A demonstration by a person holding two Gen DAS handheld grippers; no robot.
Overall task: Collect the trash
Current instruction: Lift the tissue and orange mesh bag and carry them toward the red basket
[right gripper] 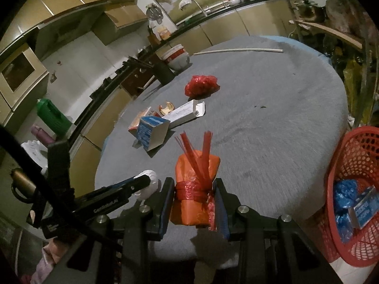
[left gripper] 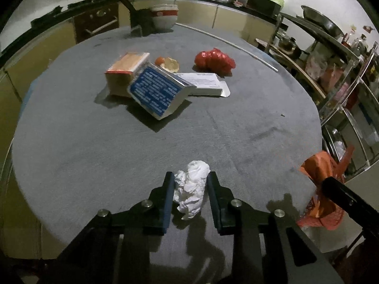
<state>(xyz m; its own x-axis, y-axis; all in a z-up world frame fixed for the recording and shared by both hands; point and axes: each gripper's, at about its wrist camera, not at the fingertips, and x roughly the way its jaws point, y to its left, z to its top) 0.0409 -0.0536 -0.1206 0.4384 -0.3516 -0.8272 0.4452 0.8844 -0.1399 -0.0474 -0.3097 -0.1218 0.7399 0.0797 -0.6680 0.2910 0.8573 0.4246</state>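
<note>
Your round grey table [left gripper: 236, 123] carries everything. Off its near right edge stands a red mesh basket [right gripper: 355, 156], already holding blue crumpled wrapping [right gripper: 344, 193] and a small blue box [right gripper: 364, 209].

Toward the table's middle, slightly to the far left, sits a cluster of boxes: an orange carton [left gripper: 125, 69] lying flat, a blue-printed box [left gripper: 157, 90] tilted against it, and a flattened white carton [left gripper: 206, 84] just beside them. A crumpled red bag [left gripper: 214, 60] lies further toward the far side, apart from the boxes, and an orange-and-cream scrap [left gripper: 168, 64] rests between it and the orange carton. A white bowl with a red band [left gripper: 164, 16] and a dark holder [left gripper: 141, 20] stand at the far edge, and a thin pale stick [right gripper: 239, 51] lies along the far right edge.

At the near right edge, your right tongs [right gripper: 194, 203] pinch an orange plastic bag [right gripper: 196, 170] tied with red strips, their fingers pressed on its bound neck.

At the near edge, your left tongs [left gripper: 190, 189] close around a crumpled white tissue [left gripper: 191, 187], both fingers touching its sides.
</note>
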